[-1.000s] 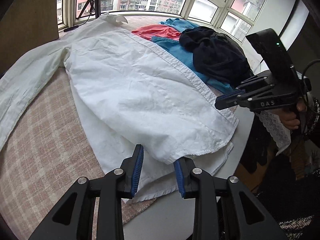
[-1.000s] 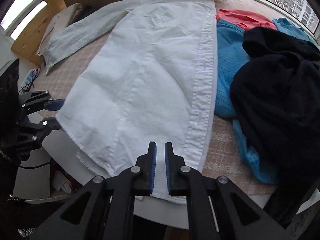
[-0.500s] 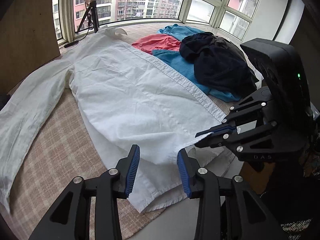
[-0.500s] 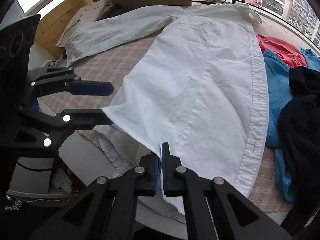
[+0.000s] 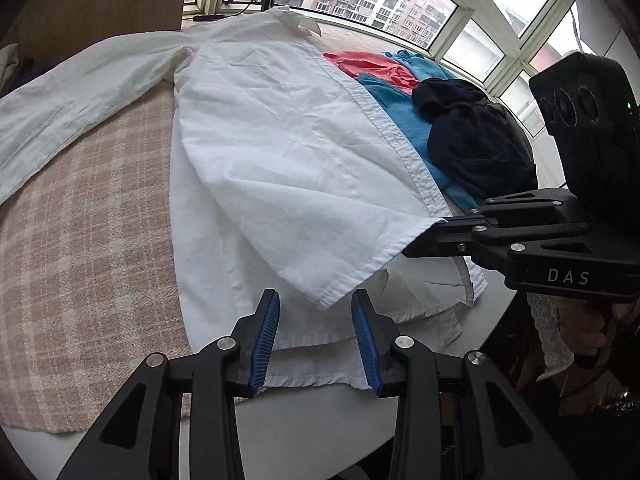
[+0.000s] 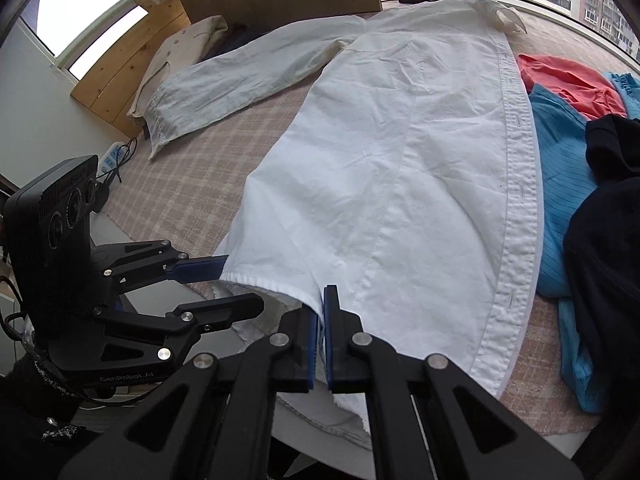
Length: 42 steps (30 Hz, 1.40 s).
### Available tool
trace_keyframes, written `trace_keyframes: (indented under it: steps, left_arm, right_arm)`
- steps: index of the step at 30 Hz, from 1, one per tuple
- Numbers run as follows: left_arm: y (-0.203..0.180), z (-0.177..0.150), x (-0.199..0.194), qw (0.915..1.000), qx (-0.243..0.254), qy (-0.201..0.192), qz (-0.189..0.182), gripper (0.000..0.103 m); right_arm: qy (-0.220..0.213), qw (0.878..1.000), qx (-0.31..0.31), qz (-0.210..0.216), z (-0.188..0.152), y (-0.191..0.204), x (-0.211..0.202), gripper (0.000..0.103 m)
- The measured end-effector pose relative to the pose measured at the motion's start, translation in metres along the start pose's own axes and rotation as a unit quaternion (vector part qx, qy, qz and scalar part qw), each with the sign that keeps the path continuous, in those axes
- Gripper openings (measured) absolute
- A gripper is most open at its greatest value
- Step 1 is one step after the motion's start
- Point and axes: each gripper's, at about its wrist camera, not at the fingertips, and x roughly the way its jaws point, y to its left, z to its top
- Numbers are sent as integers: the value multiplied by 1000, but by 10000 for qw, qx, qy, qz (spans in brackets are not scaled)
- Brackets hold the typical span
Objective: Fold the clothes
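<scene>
A white long-sleeved shirt (image 5: 280, 140) (image 6: 400, 140) lies spread on the plaid cloth, collar far, hem near the table's front edge. Its left sleeve (image 5: 80, 80) (image 6: 240, 68) stretches out to the side. My right gripper (image 6: 323, 296) (image 5: 440, 224) is shut on the hem of the upper front panel, which it holds raised off the lower layer. My left gripper (image 5: 316, 304) (image 6: 240, 280) is open, and the raised panel's lower corner hangs between its blue pads without being pinched.
A pile of red (image 5: 368, 66), blue (image 5: 404, 120) and dark (image 5: 476, 144) clothes lies to the right of the shirt. The plaid cloth (image 5: 80, 240) covers the table; its bare white edge (image 5: 312, 420) is nearest me. A wooden board (image 6: 132, 64), windows and a tripod stand behind.
My right gripper has closed on the front panel's hem and lifted it. My left gripper has stayed open and now has the hem's corner between its pads.
</scene>
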Motion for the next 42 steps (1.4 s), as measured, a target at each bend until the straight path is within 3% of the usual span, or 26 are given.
trace_keyframes:
  steps: [3,5,10,15,19,22,24,28,32,35,37,40,42]
  left_arm:
    - [3,2,-5,9997,-228,-71,-95,29]
    - [0,4,-7,9998,-192,-68,14,11]
    - [-6,2,-15,9997,-42,-88,231,8]
    - [-10,-5,-34,9938,339,-219,1036,7]
    - [-6,-21,-30,9834,790,224,1618,6]
    - [5,-25,-34,9861,700,358,1462,6]
    - [9,-22,-46,9903,590,135,1254,8]
    - [11,-12,-61,9966,439,-141,679,34]
    - [22,-1,-42,9983,205,77,545,36]
    - [32,0,-18,9982,92,412,423,31]
    - [36,1,-7,9967,49,663,470,0]
    - [34,4,-13,9975,38,658,238,0]
    - [28,9,-22,9980,180,585,162,0]
  right_arm:
    - [3,10000,-22,55,-1,-2,0,3]
    - [26,9999,-41,112,-2,-3,1,3]
    - [116,9995,-258,140,-8,0,4,4]
    - [371,9980,-484,156,-17,1,9,7]
    - [674,9958,-615,113,-26,2,18,13]
    - [754,9943,-748,120,-31,7,14,16]
    - [686,9946,-740,253,-33,7,2,17]
    - [230,9979,-493,340,-31,-5,-29,26]
    - [2,10000,11,53,-27,-29,-28,26]
    - [182,9994,-15,-309,-29,-36,-7,26]
    - [297,9979,-156,-547,-33,-37,2,25]
    - [346,9950,-357,-865,-36,-33,0,25]
    - [154,9960,-376,-802,-35,-27,-9,25]
